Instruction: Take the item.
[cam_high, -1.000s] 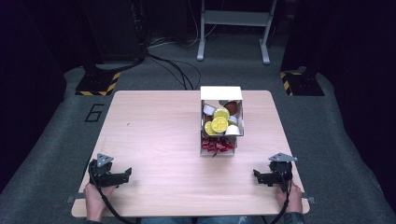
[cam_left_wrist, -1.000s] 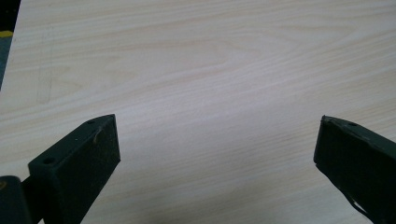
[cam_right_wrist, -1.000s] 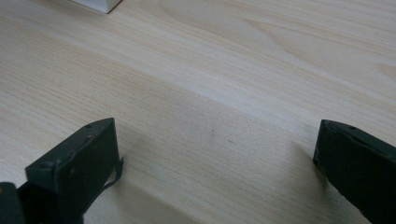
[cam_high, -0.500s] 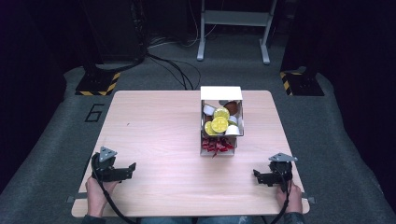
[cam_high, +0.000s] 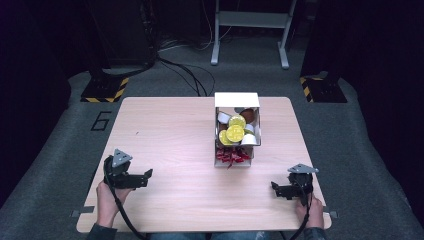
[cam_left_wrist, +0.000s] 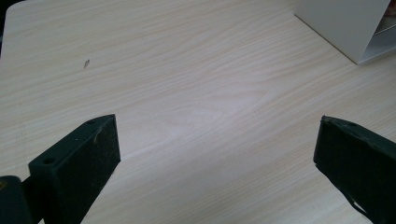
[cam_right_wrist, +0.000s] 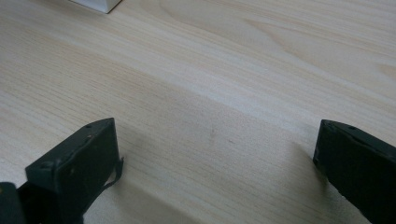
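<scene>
Both tools stand wide and empty: your left tool (cam_high: 131, 179) low over the near-left of the bench (cam_high: 165, 145), your right tool (cam_high: 286, 190) at the near-right. Between them and farther out sits the white box (cam_high: 237, 100) of round capsules (cam_high: 234, 133). Bring one tool in from above, level it over a single top capsule, and close gently.
</scene>
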